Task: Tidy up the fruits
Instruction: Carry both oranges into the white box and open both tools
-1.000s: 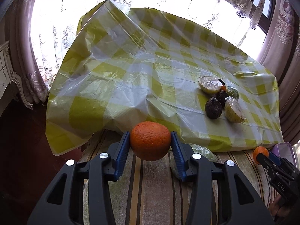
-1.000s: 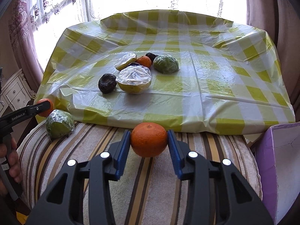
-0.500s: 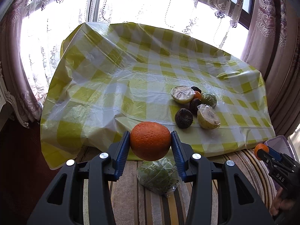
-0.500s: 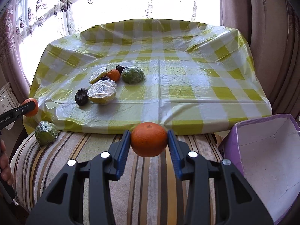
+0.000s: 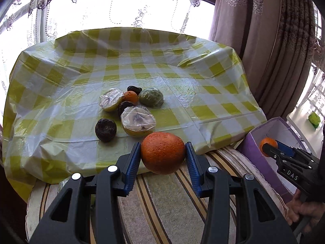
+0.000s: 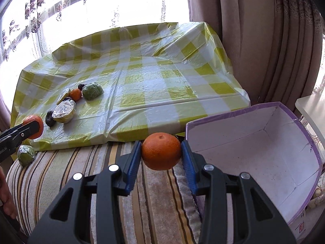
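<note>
My left gripper [image 5: 163, 155] is shut on a large orange [image 5: 162, 154], held above the striped cushion. My right gripper [image 6: 161, 151] is shut on a second orange [image 6: 161, 150], held just left of an open purple box [image 6: 264, 142] with a white inside. The right gripper with its orange also shows in the left wrist view [image 5: 268, 144], in front of the box [image 5: 256, 154]. The left gripper's orange shows in the right wrist view [image 6: 33, 126]. A cluster of wrapped and dark fruits [image 5: 130, 109] lies on the yellow checked tablecloth [image 5: 203, 93].
A wrapped green fruit [image 6: 26, 155] lies on the striped cushion [image 6: 81, 172] at its left end. Curtains [image 6: 264, 40] hang behind and to the right. A white furniture edge [image 6: 312, 109] stands right of the box.
Both grippers have swung to the right with their oranges. The purple box has come into fuller view by the right gripper. The green wrapped fruit has dropped out of the left wrist view.
</note>
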`<state>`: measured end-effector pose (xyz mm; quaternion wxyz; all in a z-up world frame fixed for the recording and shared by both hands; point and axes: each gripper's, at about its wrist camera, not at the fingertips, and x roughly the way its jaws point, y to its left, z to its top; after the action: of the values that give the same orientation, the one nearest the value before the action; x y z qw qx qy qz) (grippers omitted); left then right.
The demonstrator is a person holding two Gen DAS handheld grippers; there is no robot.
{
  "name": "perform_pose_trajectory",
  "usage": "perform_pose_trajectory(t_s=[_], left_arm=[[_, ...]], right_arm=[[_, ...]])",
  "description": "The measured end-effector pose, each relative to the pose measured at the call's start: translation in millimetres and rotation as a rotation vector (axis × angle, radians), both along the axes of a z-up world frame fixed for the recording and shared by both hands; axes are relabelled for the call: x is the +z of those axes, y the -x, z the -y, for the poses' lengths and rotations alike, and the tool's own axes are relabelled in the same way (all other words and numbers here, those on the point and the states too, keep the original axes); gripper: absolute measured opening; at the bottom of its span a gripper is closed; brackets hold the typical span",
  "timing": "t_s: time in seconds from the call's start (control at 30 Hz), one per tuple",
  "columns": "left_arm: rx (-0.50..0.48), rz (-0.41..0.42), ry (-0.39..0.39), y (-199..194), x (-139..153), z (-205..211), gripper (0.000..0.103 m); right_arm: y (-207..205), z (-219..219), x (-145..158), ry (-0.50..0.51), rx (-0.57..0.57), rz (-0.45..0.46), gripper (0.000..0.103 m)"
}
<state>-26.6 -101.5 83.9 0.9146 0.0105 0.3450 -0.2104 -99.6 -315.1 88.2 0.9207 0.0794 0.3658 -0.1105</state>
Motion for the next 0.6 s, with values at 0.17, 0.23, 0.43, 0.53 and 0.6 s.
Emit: perform_pose_trajectory(t_s=[0.17,0.23,0.43,0.53,0.6], left_arm=[[-0.154,0.008,-0.033,10,-1,64,0.043],[-0.213,0.015,-0.05,15,-2,91,0.043],[-0.36,0.021,-0.121,33,-10,159,0.043],[-0.413,0.029,-0.151,40,-14,183,0.043],[-0.438,0.027,-0.167,43,-18,196,0.043]], right_arm=[[13,28,-6,-0.009,-0.072,-0.015,0.041],[18,39,-9,-0.012,-0.103,-0.02,0.041],[34,75,-15,-0.012,-0.192,-0.04,0.041],[42,92,-19,-0.01,-0.237,-0.053,0.041],[46,103,-21,-0.008,-0.262,-0.062,0.041]])
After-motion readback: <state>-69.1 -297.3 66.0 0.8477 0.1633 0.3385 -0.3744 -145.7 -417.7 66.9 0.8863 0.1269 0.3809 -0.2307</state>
